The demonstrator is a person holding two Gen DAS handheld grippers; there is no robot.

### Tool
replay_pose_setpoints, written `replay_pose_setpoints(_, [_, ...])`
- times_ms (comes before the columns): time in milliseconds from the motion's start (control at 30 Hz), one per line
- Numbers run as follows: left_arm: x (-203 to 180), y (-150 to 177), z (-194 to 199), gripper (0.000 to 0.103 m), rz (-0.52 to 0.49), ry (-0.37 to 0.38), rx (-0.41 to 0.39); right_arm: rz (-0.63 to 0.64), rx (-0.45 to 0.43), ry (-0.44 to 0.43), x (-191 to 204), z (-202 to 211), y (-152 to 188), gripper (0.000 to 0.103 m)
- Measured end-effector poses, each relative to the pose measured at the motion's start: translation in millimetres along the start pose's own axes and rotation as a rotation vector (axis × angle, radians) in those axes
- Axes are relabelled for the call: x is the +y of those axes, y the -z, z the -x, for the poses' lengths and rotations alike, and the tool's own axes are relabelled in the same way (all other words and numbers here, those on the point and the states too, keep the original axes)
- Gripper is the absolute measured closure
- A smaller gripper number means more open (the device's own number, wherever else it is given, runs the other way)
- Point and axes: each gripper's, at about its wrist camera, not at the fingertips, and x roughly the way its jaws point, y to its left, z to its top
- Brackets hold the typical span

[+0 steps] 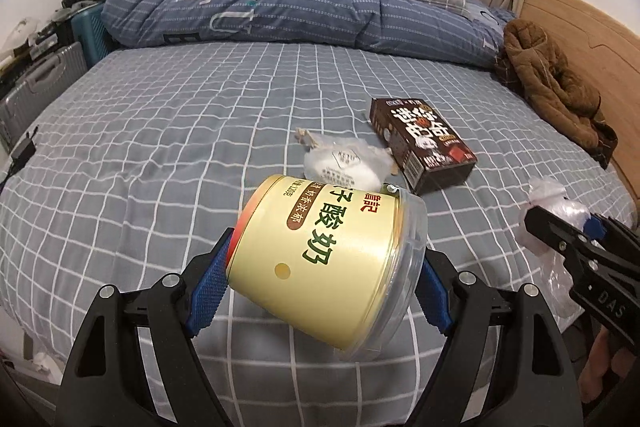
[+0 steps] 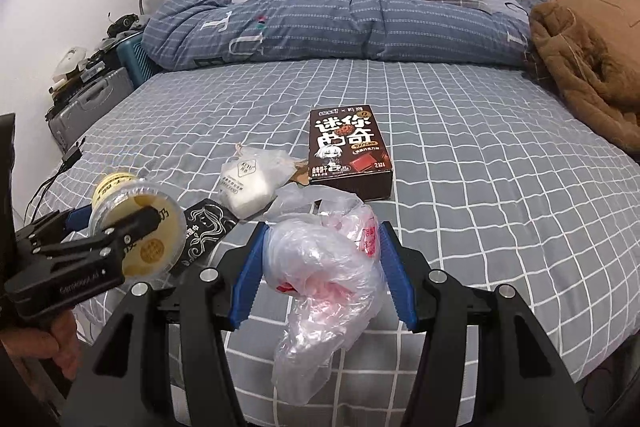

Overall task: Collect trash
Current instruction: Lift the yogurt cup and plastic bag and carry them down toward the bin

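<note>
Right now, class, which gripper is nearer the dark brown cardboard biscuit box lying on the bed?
Right. The right gripper sits directly before the biscuit box; the left gripper holds off to its left.

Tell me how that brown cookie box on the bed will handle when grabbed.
The brown cookie box lies flat on the checked sheet, so it probably won't roll. Its crisp edges suggest stiff cardboard, likely light. The glossy print may be slightly slippery, and a hard squeeze could dent it if empty.

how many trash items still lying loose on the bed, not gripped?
3: brown biscuit box mid-bed, white packet just left of it, black wrapper nearer, by the left gripper. More may hide behind the held items.
</note>
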Motion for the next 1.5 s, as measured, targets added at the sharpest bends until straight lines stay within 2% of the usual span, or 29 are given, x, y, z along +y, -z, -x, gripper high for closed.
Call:
replay_pose_setpoints(667, [-6.9, 41.2, 36.9, 0.025, -0.002, 0.011, 0.012, 0.009, -0.017, 0.004, 14.2, 39.8, 21.0, 0.05])
replay_pose_setpoints(1500, [-2.3, 107.6, 74.8, 0.025, 0.028, 0.004, 0.068, 0.012, 0.043, -0.009, 40.6, 78.0, 88.4, 0.05])
